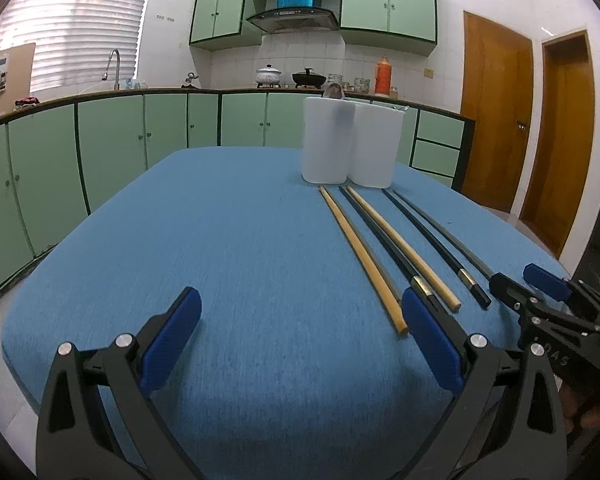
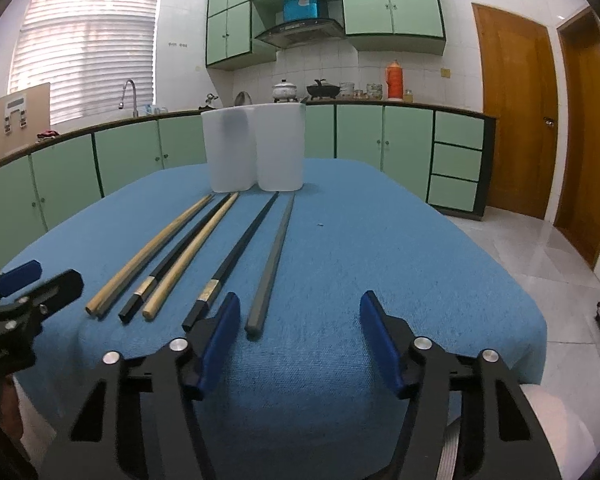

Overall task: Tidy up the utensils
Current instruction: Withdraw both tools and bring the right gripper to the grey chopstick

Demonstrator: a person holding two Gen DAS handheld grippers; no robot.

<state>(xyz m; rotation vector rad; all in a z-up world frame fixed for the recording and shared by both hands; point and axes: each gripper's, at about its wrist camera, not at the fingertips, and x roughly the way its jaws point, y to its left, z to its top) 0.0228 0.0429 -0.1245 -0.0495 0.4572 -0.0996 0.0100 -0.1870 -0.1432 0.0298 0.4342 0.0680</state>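
Observation:
Several chopsticks lie side by side on the blue tablecloth (image 1: pixel 240 260): two wooden ones (image 1: pixel 360 256), two black ones with metal bands (image 1: pixel 424 236) and a grey one (image 2: pixel 272 264). Two white cups (image 1: pixel 326 140) (image 2: pixel 280 148) stand together at the far end; a spoon's bowl (image 1: pixel 334 91) shows in the left cup. My left gripper (image 1: pixel 300 332) is open and empty, low over the cloth, left of the chopsticks. My right gripper (image 2: pixel 296 340) is open and empty, at the near ends of the grey and black chopsticks (image 2: pixel 236 256). It also shows in the left wrist view (image 1: pixel 536 284).
The table's near edge (image 2: pixel 340 392) and right edge drop to a tiled floor (image 2: pixel 540 260). Green kitchen cabinets (image 1: pixel 112 136) and a counter with pots run behind. Wooden doors (image 2: pixel 516 120) stand at the right.

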